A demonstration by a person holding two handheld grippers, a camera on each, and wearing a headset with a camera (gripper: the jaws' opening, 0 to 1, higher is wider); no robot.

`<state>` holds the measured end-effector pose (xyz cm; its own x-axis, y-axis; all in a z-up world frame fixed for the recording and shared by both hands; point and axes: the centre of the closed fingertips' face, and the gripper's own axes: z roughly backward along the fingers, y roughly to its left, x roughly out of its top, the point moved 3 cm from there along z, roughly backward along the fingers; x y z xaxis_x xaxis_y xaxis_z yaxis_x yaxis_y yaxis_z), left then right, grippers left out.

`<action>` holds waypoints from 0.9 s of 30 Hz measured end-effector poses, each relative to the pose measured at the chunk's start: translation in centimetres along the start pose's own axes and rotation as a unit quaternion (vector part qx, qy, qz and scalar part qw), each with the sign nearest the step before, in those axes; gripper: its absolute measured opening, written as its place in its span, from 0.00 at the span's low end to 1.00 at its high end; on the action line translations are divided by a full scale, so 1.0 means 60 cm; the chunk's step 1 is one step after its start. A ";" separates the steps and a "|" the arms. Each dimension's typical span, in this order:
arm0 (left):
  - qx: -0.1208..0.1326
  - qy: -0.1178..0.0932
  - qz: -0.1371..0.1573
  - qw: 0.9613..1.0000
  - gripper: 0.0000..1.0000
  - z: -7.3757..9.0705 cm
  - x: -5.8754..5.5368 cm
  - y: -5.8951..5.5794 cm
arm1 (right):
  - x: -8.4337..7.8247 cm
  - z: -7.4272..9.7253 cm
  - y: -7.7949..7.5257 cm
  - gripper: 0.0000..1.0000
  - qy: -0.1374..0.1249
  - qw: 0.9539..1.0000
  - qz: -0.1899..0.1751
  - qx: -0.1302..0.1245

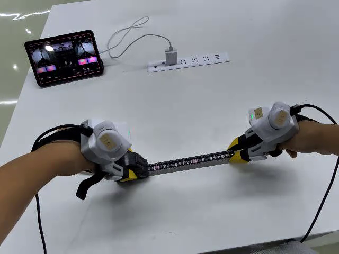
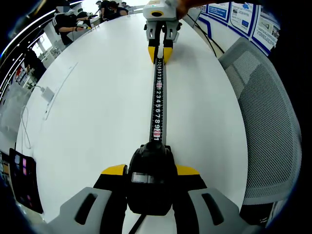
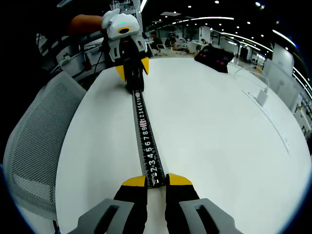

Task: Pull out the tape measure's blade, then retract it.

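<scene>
Closest to the headset was the left claw (image 1: 132,170), clamped on the tape measure's black case (image 1: 139,168) low over the white table (image 1: 238,100); whether the case touched the table could not be told. From the case the blade (image 1: 190,160) ran out straight to the right claw (image 1: 237,152), whose yellow tips were pinched together on the blade's end. In the right gripper view the low numbers lay right at those tips.

By that, the pull-out looked largely done, with a good length showing, and the retraction was all yet to do. It would call for bringing the blade's end back toward the case.

Room for that looked plentiful, with bare table along the blade's whole line. Beyond the case, well apart, were a power strip (image 1: 188,61) and a tablet (image 1: 63,56). Nearer than the case ran the table's front edge, with a mesh chair (image 2: 265,122) just past it.
</scene>
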<state>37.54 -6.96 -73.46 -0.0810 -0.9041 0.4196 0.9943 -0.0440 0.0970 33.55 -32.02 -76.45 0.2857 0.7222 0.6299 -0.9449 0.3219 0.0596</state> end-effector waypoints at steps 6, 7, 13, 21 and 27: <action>0.000 0.000 0.001 1.000 0.30 0.000 0.001 0.000 | -0.004 0.003 -0.001 0.09 -0.001 1.000 -0.001 -0.001; 0.000 0.000 0.001 1.000 0.30 0.000 0.001 0.000 | -0.004 0.003 -0.001 0.09 -0.001 1.000 -0.001 -0.001; 0.000 -0.001 0.001 1.000 0.30 -0.001 0.001 0.000 | -0.009 0.007 -0.004 0.09 0.000 1.000 -0.002 -0.002; 0.001 -0.001 0.001 1.000 0.30 0.000 0.001 0.001 | -0.013 0.011 -0.006 0.09 0.000 1.000 -0.005 -0.003; 0.001 -0.001 0.002 1.000 0.30 0.001 0.002 0.001 | -0.017 0.016 -0.007 0.09 0.002 1.000 -0.007 -0.004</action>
<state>37.59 -7.02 -73.35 -0.0778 -0.9034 0.4217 0.9944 -0.0400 0.0979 33.49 -33.45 -76.37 0.2998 0.7200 0.6259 -0.9394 0.3372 0.0621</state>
